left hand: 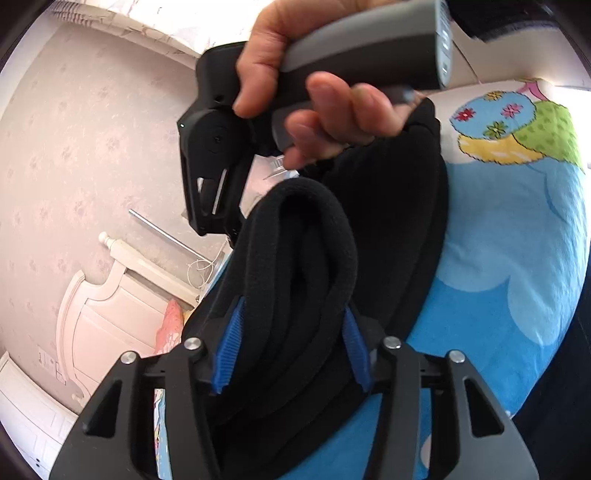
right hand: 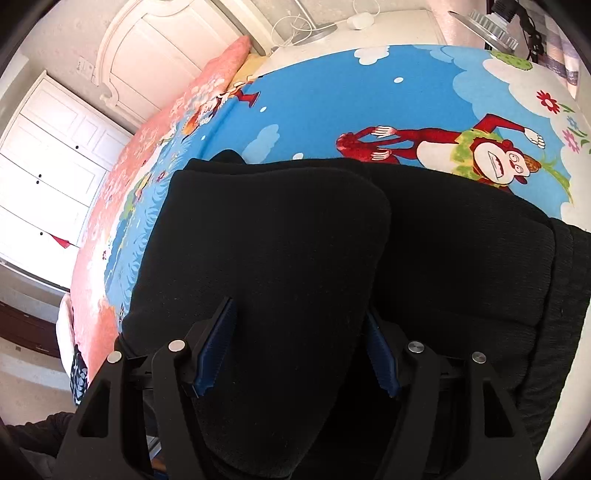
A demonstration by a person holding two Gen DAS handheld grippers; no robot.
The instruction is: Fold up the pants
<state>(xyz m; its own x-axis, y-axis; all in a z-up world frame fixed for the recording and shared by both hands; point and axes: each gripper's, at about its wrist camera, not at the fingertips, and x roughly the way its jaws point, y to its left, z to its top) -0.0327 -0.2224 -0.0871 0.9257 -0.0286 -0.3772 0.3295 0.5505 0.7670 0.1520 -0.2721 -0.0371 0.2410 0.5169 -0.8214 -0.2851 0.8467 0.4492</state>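
The black fleece pants (left hand: pixel 306 266) hang bunched in thick folds between the blue pads of my left gripper (left hand: pixel 291 343), which is shut on them above the bed. In the right wrist view the pants (right hand: pixel 280 240) fill the lower frame, a thick folded layer lying between the blue pads of my right gripper (right hand: pixel 299 339), which is shut on it. The rest of the pants (right hand: pixel 461 236) lies on the bed to the right. The person's hand (left hand: pixel 317 85) holding the right gripper's handle shows at the top of the left wrist view, its fingers hidden behind the cloth.
The bed has a blue cartoon sheet (right hand: pixel 314 99) with a red monkey print (right hand: pixel 424 144). A pink pillow (right hand: pixel 177 110) lies at the headboard (right hand: pixel 155 40). White wardrobe doors (right hand: pixel 48 173) stand on the left. A nightstand with cables (right hand: pixel 351 22) is at the back.
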